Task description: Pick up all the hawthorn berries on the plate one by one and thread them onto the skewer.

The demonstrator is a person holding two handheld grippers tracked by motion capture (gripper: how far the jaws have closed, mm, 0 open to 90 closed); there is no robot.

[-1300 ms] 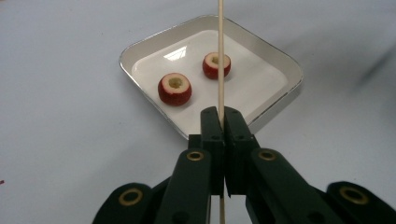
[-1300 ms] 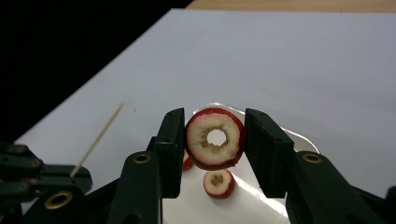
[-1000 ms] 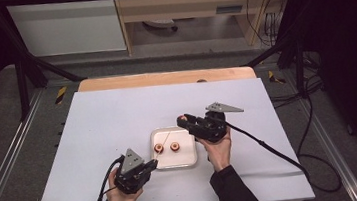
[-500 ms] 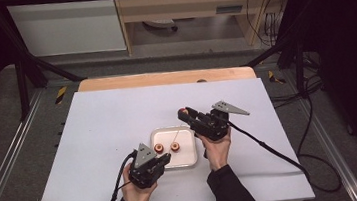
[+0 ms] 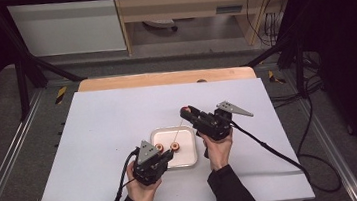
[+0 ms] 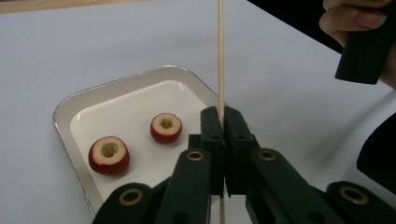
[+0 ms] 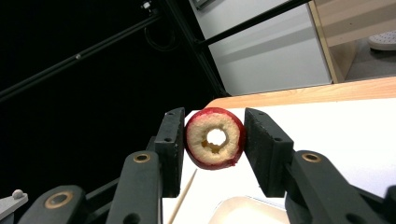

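we see the left gripper (image 6: 223,122) clamped on a thin wooden skewer (image 6: 220,56), held upright at the near right corner of a white tray (image 6: 70,105), while the right gripper (image 7: 214,140) pinches a cored red fruit ring (image 7: 215,138) raised above the table (image 5: 108,123) just beyond the tray. two more cored fruits (image 6: 109,154) lie in the tray.

we judge threading to be the aim; the risk is a missed hole. a skewer tip that meets flesh instead of the bore could split the soft ring or push it out of the jaws, and a slim stick gripped low may bend or swivel.

the skewer's tip runs out of the left gripper view, so we cannot tell its length or point. from the high view the stick is a faint line, and its gap to the ring is hard to read.
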